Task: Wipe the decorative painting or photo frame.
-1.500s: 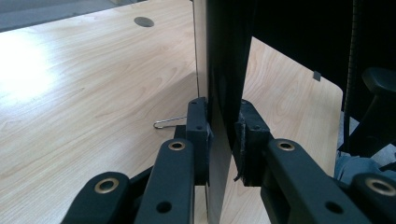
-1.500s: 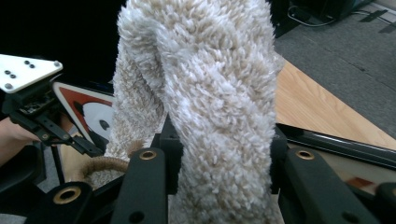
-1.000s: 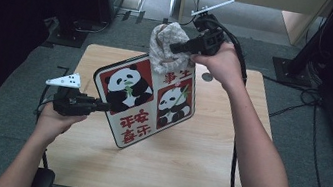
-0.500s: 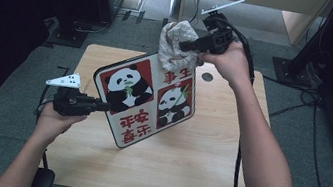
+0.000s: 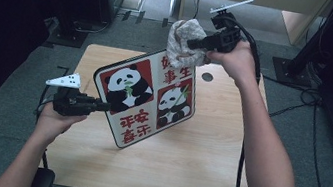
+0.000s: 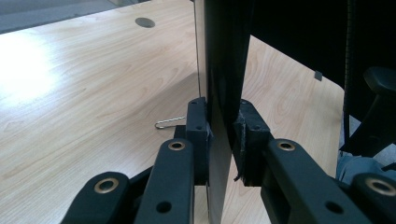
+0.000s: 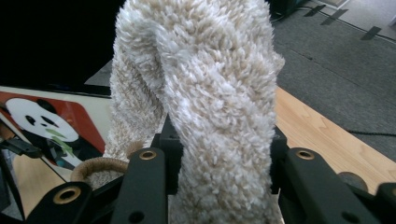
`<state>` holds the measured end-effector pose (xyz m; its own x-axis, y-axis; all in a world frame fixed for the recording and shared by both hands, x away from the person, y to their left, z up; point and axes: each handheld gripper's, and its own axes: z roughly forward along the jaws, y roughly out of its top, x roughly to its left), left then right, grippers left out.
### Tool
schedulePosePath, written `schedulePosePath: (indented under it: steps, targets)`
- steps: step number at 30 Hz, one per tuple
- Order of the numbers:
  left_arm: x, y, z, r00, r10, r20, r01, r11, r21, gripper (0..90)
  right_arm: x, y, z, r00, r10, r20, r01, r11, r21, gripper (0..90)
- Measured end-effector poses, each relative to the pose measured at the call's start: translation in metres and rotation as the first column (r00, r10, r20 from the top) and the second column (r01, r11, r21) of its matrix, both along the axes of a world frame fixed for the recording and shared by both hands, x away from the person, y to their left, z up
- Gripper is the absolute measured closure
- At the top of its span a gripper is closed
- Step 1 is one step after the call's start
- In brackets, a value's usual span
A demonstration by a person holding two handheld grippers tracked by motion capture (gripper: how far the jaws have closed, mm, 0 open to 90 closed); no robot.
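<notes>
The fluffy cloth [image 5: 183,40] covers the panda board's [image 5: 145,100] far corner.

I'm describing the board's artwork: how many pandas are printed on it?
2. One panda fills the red square on the board's left half; the other panda sits in the red square to its right. The board's back is hidden.

Only readable stuff is on the flat rectangular board with the red-and-white panda panels [image 5: 146,98]. It has big red Chinese characters, seen upside down from the near side. The far white panel looks like 事 and 生 or similar; the near panel looks like 安 and 乐, though I can't swear to any of them. Nothing else carries text.
</notes>
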<state>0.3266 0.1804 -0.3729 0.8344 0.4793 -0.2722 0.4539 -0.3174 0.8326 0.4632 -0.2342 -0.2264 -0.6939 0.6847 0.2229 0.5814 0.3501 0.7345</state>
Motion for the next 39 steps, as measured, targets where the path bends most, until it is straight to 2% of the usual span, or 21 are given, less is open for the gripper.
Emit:
schedulePosePath:
  steps: [10, 26, 32, 39]
  targets:
    - [0.0, 0.0, 0.0, 1.0, -0.001, -0.001, 0.001, 1.0, -0.003, 78.7, 0.005, -0.017, -0.004, 0.999, -0.043, -0.008, 0.043, 0.999, -0.013, 64.4]
    - [0.0, 0.0, 0.0, 1.0, -0.003, -0.001, 0.003, 1.0, -0.002, 78.7, 0.011, -0.033, -0.016, 0.9954, -0.095, 0.016, 0.095, 0.9946, -0.041, 64.5]
    - [0.0, 0.001, -0.001, 1.0, -0.002, -0.001, 0.002, 1.0, 0.0, 78.7, 0.015, -0.041, -0.028, 0.9919, -0.127, 0.007, 0.127, 0.9909, -0.045, 64.5]
    - [0.001, 0.0, -0.001, 1.0, -0.001, -0.001, 0.001, 1.0, 0.0, 78.7, 0.015, -0.044, -0.043, 0.9918, -0.128, 0.003, 0.128, 0.9911, -0.037, 64.6]
